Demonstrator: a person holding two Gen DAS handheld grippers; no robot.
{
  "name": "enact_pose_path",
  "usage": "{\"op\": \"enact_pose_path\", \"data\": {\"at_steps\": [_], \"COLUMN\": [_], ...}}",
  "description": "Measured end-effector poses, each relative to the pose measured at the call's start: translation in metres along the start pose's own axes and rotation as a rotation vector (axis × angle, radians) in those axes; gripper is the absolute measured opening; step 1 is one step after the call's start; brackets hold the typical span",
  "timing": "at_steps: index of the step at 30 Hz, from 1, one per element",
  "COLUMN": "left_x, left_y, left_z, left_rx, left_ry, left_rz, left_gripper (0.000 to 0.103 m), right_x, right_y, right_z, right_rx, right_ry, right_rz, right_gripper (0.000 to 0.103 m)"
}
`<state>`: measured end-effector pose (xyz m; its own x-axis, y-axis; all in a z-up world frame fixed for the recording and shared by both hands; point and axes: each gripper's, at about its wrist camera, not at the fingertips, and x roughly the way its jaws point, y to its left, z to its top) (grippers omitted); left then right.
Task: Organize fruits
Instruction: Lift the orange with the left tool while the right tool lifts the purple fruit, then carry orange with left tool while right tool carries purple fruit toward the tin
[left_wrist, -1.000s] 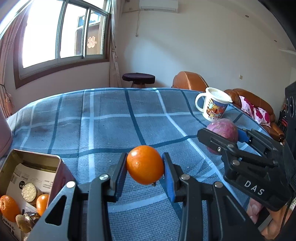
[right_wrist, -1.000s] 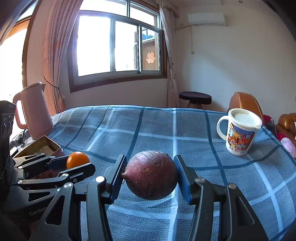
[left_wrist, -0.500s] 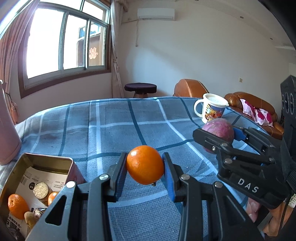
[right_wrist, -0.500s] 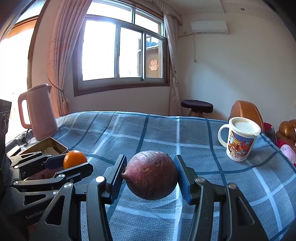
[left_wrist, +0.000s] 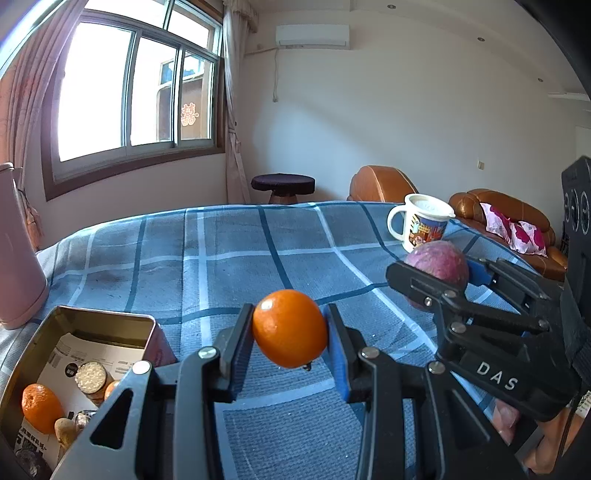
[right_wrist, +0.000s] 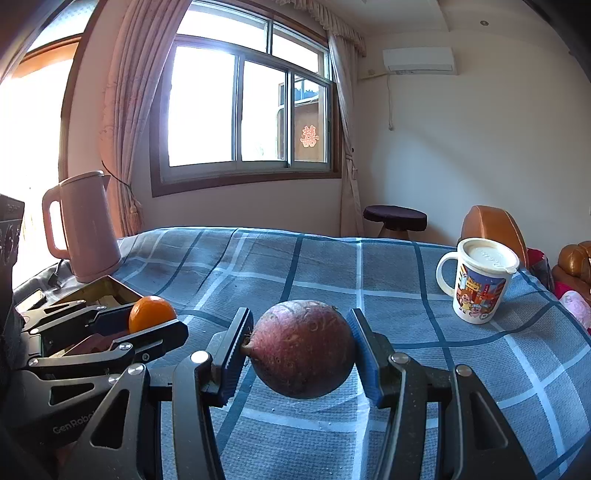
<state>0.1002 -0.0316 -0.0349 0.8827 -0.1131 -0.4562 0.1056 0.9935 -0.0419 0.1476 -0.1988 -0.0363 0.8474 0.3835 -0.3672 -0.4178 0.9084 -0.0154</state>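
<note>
- Tabletop (left_wrist: 229, 258), blue plaid cloth, fills mid-frame.
- Pink kettle (right_wrist: 86, 225), left edge.
- Tin box (left_wrist: 92, 332), lower left; holds a small orange (left_wrist: 40, 408).
- Mug (right_wrist: 480, 280), right.
- Right gripper (right_wrist: 299, 354): fingers clamped on purple fruit (right_wrist: 301, 349), bottom centre.
- Left gripper (left_wrist: 290, 328): fingers clamped on orange (left_wrist: 290, 328), bottom centre, right of tin box.

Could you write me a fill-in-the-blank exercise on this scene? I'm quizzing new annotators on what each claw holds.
1. The left claw is shut on a round ____ fruit.
2. The right claw grips a round reddish-purple fruit above the blue plaid ____.
3. The white cartoon-printed mug stands ____ on the cloth.
4. The open metal tin sits beside the ____ claw.

Missing words: orange; tablecloth; upright; left
</note>
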Motion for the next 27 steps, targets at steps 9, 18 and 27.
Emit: {"op": "enact_pose_path", "data": {"at_steps": [9, 18, 27], "left_x": [-0.005, -0.012, -0.019], "left_y": [0.000, 0.003, 0.005], "left_z": [-0.001, -0.003, -0.006], "left_rx": [0.006, -0.004, -0.007], "left_ry": [-0.013, -0.023, -0.033], "left_rz": [0.001, 0.002, 0.008], "left_gripper": [0.039, 0.039, 0.039], "right_x": [-0.008, -0.017, -0.023], "right_y": [0.007, 0.016, 0.023], "right_z": [-0.002, -0.004, -0.006], "right_rx": [-0.010, -0.024, -0.032], "right_ry": [-0.018, -0.030, -0.041], "right_rz": [0.014, 0.030, 0.038], "right_gripper": [0.054, 0.054, 0.054]}}
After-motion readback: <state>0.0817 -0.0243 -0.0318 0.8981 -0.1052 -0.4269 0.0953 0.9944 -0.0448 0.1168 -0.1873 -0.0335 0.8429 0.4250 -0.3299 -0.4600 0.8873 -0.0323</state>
